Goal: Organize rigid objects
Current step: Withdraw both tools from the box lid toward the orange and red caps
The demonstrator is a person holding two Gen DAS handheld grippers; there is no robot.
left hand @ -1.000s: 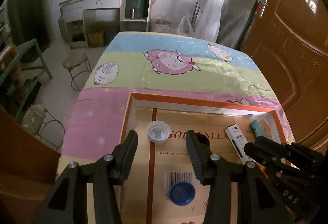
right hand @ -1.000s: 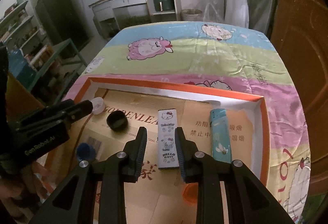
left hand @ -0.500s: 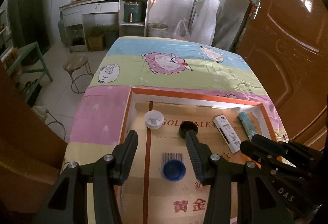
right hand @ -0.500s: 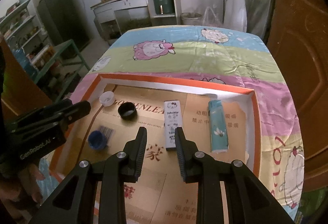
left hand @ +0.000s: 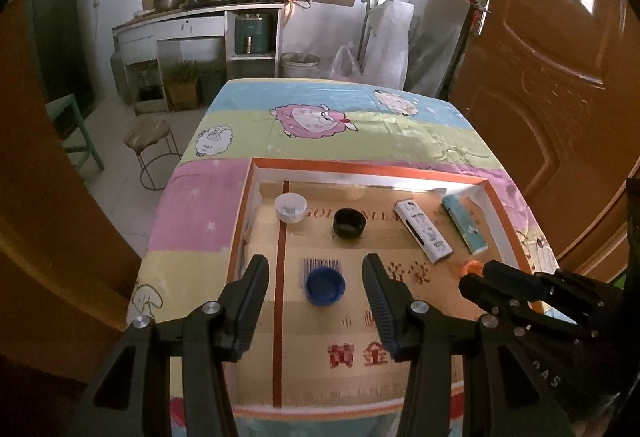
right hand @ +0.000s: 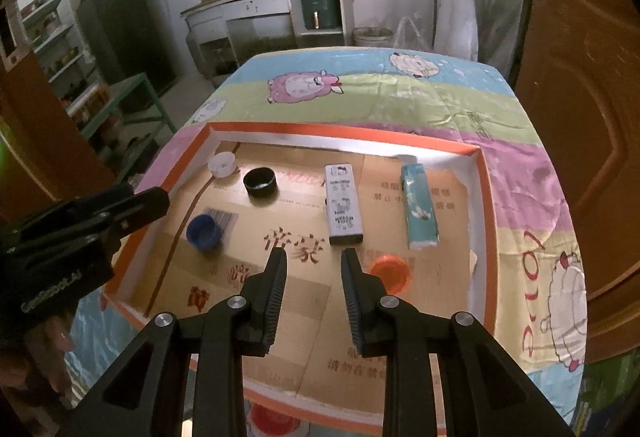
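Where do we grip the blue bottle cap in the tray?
Take the blue bottle cap across its round side wall, coming down from above. It lies open side up on the cardboard tray floor, low and apart from the black cap, so a straddling top-down grip looks best. The left gripper, open, is nearest.

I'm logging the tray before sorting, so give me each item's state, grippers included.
white cap: hollow side up, far left corner
black cap: hollow side up
blue cap: hollow side up, on the barcode
orange cap: lying on the tray floor
white lighter: lying flat
teal lighter: lying flat
left gripper: jaws open, empty
right gripper: jaws apart, empty
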